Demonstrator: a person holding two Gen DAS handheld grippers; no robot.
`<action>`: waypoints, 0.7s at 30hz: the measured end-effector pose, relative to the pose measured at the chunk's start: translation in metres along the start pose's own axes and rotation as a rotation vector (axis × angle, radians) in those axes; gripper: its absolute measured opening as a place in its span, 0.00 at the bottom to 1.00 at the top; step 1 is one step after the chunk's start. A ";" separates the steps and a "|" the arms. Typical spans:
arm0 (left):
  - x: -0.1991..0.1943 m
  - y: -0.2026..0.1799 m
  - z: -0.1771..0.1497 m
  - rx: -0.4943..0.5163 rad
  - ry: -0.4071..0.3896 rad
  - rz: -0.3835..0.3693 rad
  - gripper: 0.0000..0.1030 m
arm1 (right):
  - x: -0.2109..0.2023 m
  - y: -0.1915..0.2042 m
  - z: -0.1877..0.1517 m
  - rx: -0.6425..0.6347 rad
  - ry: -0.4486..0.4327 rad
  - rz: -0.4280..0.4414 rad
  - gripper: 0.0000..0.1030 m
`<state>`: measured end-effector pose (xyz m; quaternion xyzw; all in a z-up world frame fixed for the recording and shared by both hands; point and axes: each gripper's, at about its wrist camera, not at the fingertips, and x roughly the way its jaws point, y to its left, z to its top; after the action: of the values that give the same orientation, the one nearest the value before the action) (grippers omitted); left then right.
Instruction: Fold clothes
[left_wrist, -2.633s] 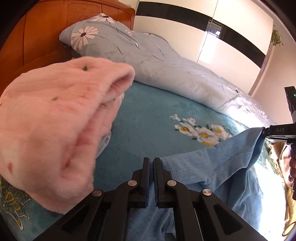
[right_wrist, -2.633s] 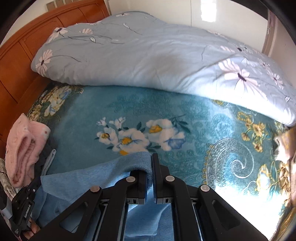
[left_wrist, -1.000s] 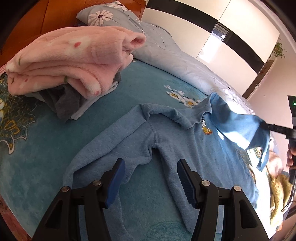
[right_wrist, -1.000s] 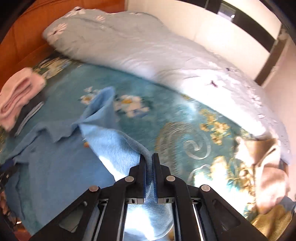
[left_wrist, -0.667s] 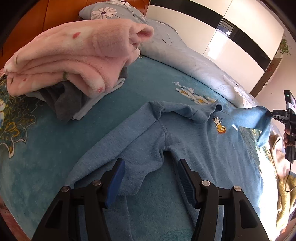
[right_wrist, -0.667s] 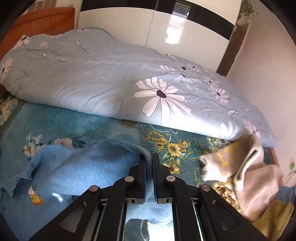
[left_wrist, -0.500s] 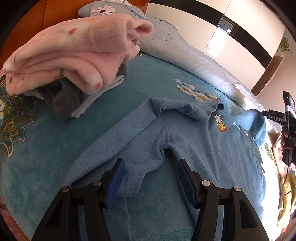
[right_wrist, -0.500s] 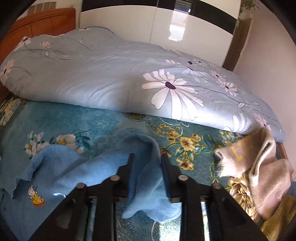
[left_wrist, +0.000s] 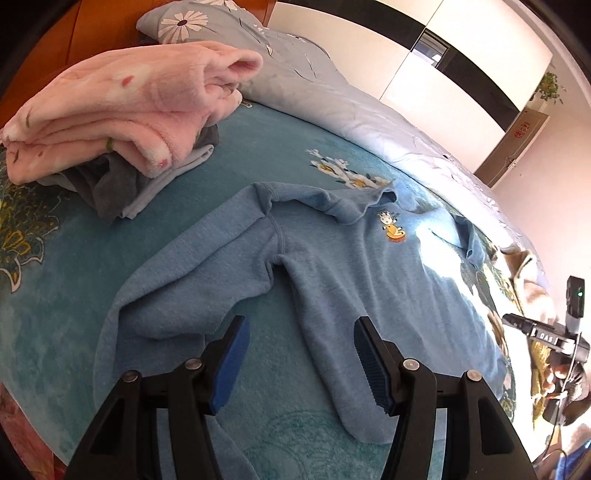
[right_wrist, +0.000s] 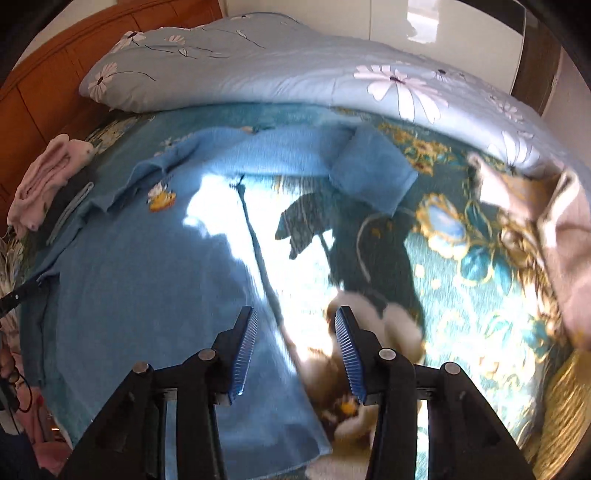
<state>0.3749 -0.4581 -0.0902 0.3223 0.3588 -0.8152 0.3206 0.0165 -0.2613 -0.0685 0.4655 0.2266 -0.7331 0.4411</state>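
Sweatshirt (left_wrist: 332, 266), light blue with a small cartoon patch on the chest, lies spread front-up across the teal floral bedspread (left_wrist: 66, 266) in the left wrist view, where earlier its right sleeve hung lifted from the other gripper; that sleeve now lies down on the bed at the far right. The left gripper (left_wrist: 299, 354) hovers over the gap between the near sleeve and the body, its blue-padded jaws standing wide with nothing between them, much as they stood a second ago. A folded pink fleece (left_wrist: 122, 107) tops a stack of grey garments at upper left, apart from the sweatshirt's near sleeve, with bare bedspread between. The rolled floral duvet (left_wrist: 332, 96) borders the far edge. In the right wrist view, blurred by motion, the right gripper (right_wrist: 295, 332) has just been opening: its jaws, which pinched the sleeve cuff a second ago, stand partly apart and empty above the sweatshirt's side edge (right_wrist: 258, 243). The released sleeve (right_wrist: 373, 173) lies folded back near the duvet. A cream and tan heap of clothes (right_wrist: 369, 369) sits just beside that edge under the right finger, and open bedspread stretches rightward toward more garments (right_wrist: 554, 229).
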 end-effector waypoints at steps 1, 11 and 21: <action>-0.004 -0.001 -0.002 0.004 0.002 -0.008 0.61 | 0.002 -0.005 -0.012 0.032 0.013 0.011 0.45; -0.032 -0.008 -0.023 0.032 0.009 -0.011 0.61 | 0.008 -0.019 -0.066 0.160 0.036 0.031 0.45; -0.038 -0.021 -0.027 0.081 0.012 -0.025 0.61 | -0.018 0.009 -0.074 0.144 -0.011 0.106 0.05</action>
<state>0.3891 -0.4146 -0.0676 0.3355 0.3315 -0.8310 0.2949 0.0634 -0.2031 -0.0863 0.5034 0.1459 -0.7256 0.4459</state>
